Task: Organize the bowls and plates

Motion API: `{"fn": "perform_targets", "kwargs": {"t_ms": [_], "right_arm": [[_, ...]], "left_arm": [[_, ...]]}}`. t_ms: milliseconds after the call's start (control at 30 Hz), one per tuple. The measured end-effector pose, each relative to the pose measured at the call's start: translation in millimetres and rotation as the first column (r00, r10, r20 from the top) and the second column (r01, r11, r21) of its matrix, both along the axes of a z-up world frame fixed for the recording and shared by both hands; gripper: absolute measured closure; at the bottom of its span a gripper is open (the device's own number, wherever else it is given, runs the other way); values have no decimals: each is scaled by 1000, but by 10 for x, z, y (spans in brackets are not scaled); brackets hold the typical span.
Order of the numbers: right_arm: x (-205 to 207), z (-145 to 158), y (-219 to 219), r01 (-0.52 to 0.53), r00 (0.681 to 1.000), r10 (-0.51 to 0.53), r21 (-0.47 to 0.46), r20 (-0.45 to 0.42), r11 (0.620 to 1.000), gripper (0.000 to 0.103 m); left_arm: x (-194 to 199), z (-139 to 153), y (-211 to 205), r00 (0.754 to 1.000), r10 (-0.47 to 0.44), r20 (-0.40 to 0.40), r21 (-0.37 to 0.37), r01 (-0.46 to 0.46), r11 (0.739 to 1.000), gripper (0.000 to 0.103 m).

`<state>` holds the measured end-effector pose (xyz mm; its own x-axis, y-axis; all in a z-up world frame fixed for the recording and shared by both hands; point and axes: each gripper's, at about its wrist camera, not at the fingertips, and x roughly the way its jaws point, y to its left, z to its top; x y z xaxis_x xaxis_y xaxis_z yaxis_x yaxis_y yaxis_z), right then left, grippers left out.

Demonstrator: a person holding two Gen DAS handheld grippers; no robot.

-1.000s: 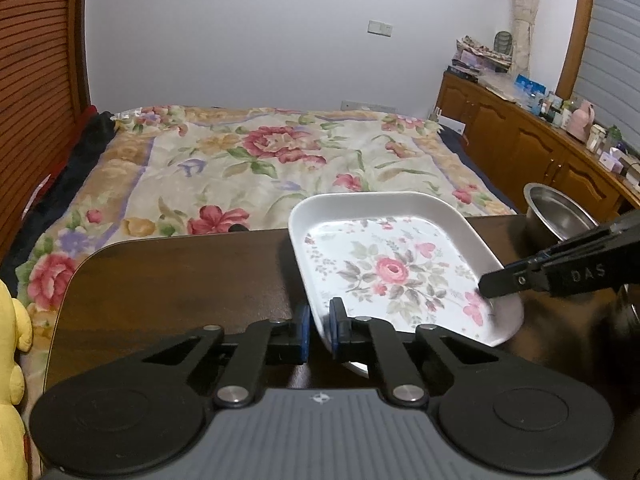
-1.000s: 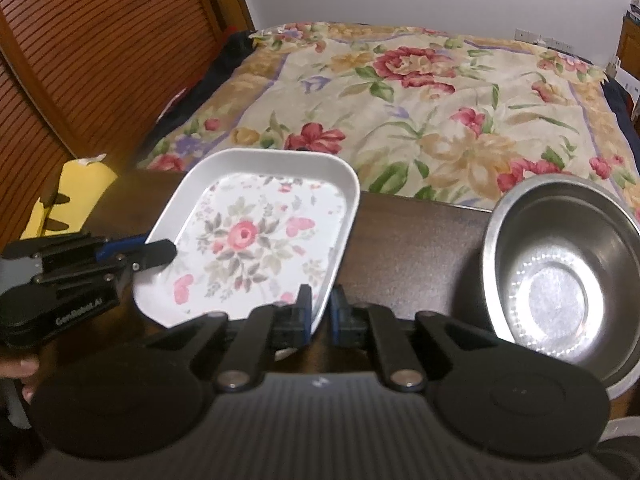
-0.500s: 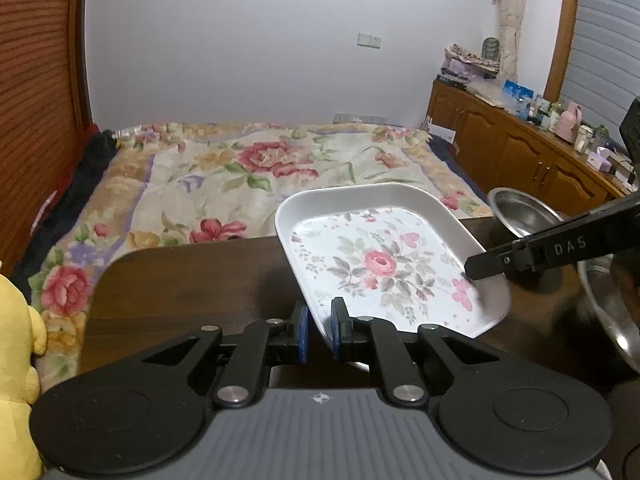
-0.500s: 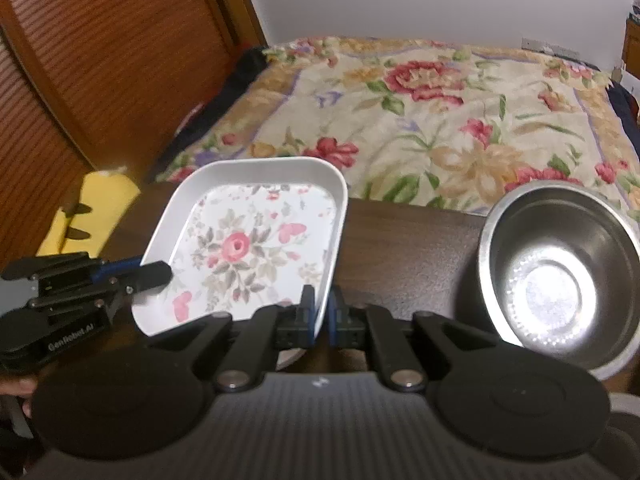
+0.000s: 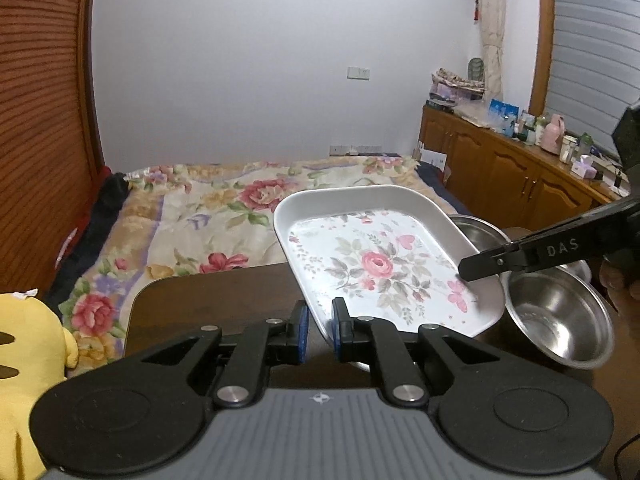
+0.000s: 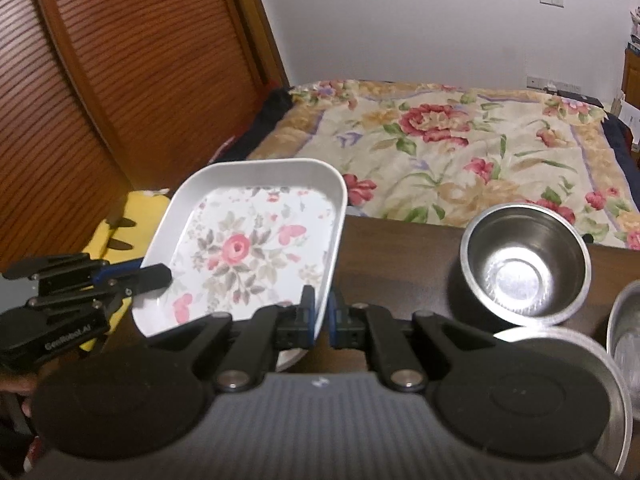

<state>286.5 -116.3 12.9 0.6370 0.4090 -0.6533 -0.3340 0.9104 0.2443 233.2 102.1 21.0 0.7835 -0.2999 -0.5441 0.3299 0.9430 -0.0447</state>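
Observation:
A white rectangular plate with a rose pattern hangs tilted above the dark wooden table, held by both grippers. My left gripper is shut on the plate's left rim; in the right wrist view its fingers reach in from the left. My right gripper is shut on the opposite rim; in the left wrist view its fingers come in from the right. A steel bowl stands on the table to the right of the plate.
Further steel bowls sit near the right side of the table. A bed with a floral cover lies behind the table. A yellow plush toy is at the left, wooden cabinets at the right.
Both grippers have lifted the floral plate up off the table and drawn back together; more steel bowls have come into view on the right.

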Motion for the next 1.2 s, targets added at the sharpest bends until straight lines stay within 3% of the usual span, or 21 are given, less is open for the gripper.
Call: {"fn": "perform_targets", "kwargs": {"t_ms": [367, 900, 1200], "right_arm": [[-292, -196, -34, -26, 999, 26, 13, -21, 1000, 95], [-846, -156, -124, -66, 998, 66, 22, 24, 998, 94], [-1175, -250, -223, -102, 995, 100, 90, 30, 991, 94]], "left_arm": [[-348, -48, -70, 1000, -30, 3, 57, 30, 998, 89], [-833, -77, -60, 999, -47, 16, 43, 46, 998, 89], [-1274, -117, 13, 998, -58, 38, -11, 59, 998, 89]]}}
